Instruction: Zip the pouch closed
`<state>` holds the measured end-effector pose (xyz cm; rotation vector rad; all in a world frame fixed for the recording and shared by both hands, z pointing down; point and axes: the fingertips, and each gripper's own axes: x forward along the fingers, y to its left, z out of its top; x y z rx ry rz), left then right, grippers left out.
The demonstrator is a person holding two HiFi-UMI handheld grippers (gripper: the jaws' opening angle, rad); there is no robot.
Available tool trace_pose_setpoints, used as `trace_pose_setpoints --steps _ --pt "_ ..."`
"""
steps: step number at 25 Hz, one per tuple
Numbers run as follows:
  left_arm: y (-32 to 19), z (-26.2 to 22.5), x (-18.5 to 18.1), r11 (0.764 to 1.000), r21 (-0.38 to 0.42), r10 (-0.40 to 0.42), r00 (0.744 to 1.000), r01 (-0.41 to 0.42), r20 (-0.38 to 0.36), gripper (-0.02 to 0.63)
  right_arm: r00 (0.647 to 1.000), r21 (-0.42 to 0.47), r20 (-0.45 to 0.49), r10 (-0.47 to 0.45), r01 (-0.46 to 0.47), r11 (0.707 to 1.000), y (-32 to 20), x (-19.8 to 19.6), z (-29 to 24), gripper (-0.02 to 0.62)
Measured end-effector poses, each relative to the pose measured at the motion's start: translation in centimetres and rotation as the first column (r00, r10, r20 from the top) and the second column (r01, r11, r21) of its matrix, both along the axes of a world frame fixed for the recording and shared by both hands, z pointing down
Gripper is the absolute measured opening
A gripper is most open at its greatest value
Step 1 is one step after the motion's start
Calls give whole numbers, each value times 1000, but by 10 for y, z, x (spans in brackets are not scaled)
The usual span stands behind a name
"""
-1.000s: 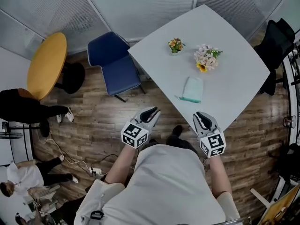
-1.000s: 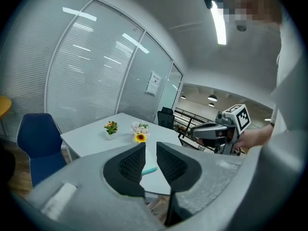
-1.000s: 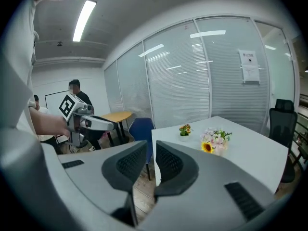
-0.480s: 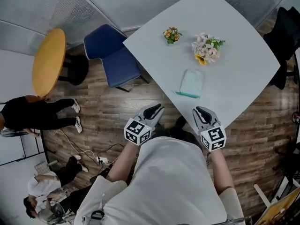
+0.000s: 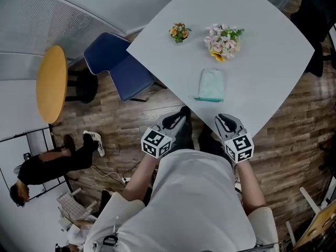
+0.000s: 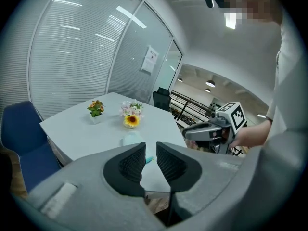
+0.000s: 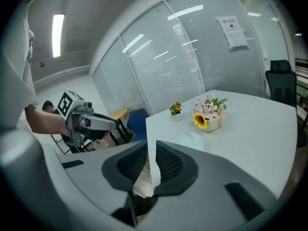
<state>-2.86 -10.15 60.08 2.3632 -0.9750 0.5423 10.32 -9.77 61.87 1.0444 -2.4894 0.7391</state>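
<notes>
A pale mint pouch (image 5: 211, 84) lies flat on the white table (image 5: 262, 62) near its front corner, with the teal zipper edge (image 5: 209, 99) facing me. The left gripper view shows the pouch (image 6: 131, 139) just beyond the jaws, and in the right gripper view the pouch (image 7: 194, 139) is faint. My left gripper (image 5: 175, 121) hangs off the table's edge over the floor. My right gripper (image 5: 224, 123) hovers at the table's near edge, a little short of the pouch. Both hold nothing. The jaws of the left gripper (image 6: 150, 150) and the right gripper (image 7: 150, 153) stand almost together.
A bouquet with a sunflower (image 5: 223, 40) and a small flower pot (image 5: 179, 31) stand behind the pouch. A blue chair (image 5: 118, 67) sits left of the table, a round yellow table (image 5: 51, 83) farther left, a black chair (image 5: 320, 14) far right. A person (image 5: 47, 167) stands at lower left.
The head view has shifted, so the table and pouch sit higher in the frame. Both grippers stay close to my body, unchanged. The people at the left have moved.
</notes>
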Motion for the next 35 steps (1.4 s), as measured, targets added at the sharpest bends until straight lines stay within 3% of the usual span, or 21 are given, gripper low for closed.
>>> trace_pose_setpoints --steps 8,15,20,25,32,35 --pt "-33 42 -4 984 -56 170 985 -168 21 74 996 -69 -27 82 -84 994 -15 -21 31 58" --pt "-57 102 -6 923 -134 369 928 -360 54 74 986 -167 -52 155 -162 972 -30 -47 82 58" --pt "-64 141 -6 864 -160 495 863 -477 101 74 977 -248 -77 197 -210 946 -33 -66 123 58" --pt "-71 177 -1 801 -221 585 806 -556 92 74 968 -315 -113 226 -251 915 -40 -84 168 58" --pt "-70 221 5 679 -262 731 665 -685 156 92 949 -406 -174 262 -311 859 -45 -96 221 58" --pt "-69 237 6 632 -273 774 605 -725 187 100 945 -423 -208 251 -318 848 -48 -103 240 60"
